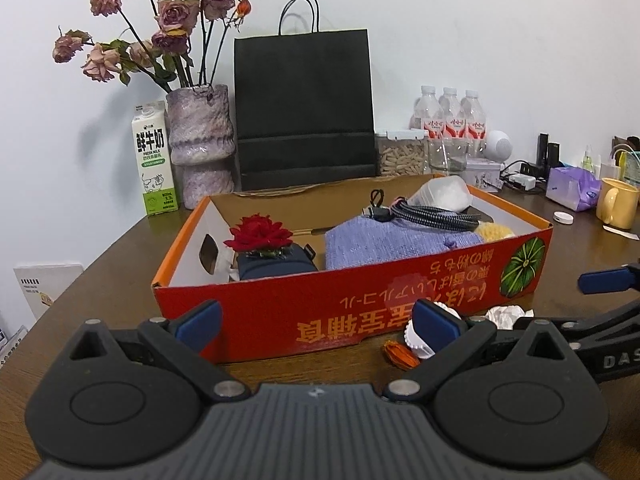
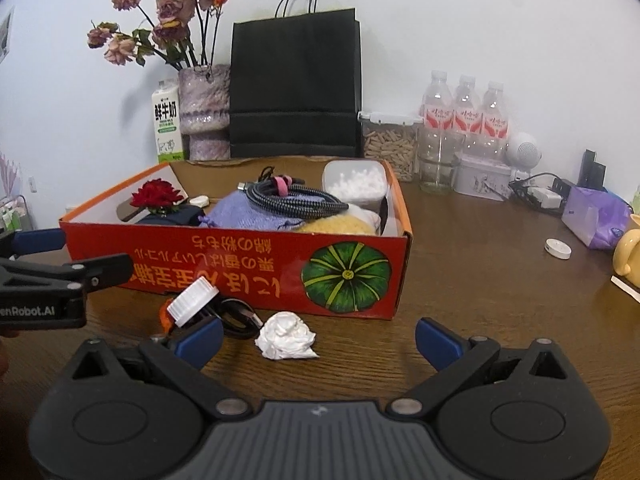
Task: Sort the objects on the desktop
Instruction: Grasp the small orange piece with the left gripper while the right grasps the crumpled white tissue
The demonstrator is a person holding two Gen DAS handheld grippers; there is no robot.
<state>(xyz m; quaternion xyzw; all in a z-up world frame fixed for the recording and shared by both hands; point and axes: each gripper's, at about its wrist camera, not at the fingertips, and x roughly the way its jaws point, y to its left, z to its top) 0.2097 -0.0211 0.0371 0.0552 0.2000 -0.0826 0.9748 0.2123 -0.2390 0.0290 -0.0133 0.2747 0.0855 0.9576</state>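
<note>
The brown wooden surface (image 2: 480, 280) runs back to a white wall, and its right half lies mostly bare between the box and the clutter at the far right edge. A red cardboard box (image 2: 240, 264) with an orange rim sits in the middle, its long printed side facing the cameras. Inside it lie a lilac knitted cloth (image 2: 244, 210), a braided cable (image 2: 296, 200), a tub of cotton swabs (image 2: 354, 182) and a red rose (image 2: 154, 196). Behind the box a black paper bag (image 2: 294, 84) stands against the wall, with a vase of dried roses (image 2: 204, 108) and a milk carton (image 2: 166, 124) to its left.

In the open strip in front of the box lie a crumpled white tissue (image 2: 286, 336), a black looped item (image 2: 238, 316), a white ribbed cap (image 2: 194, 296) and a small orange piece (image 1: 398, 354); what exactly the black item is I cannot tell.

The right gripper (image 2: 318, 340) hovers just short of the tissue, jaws spread wide with nothing between them. The left gripper (image 1: 316, 320) faces the box wall, jaws likewise apart and empty.
</note>
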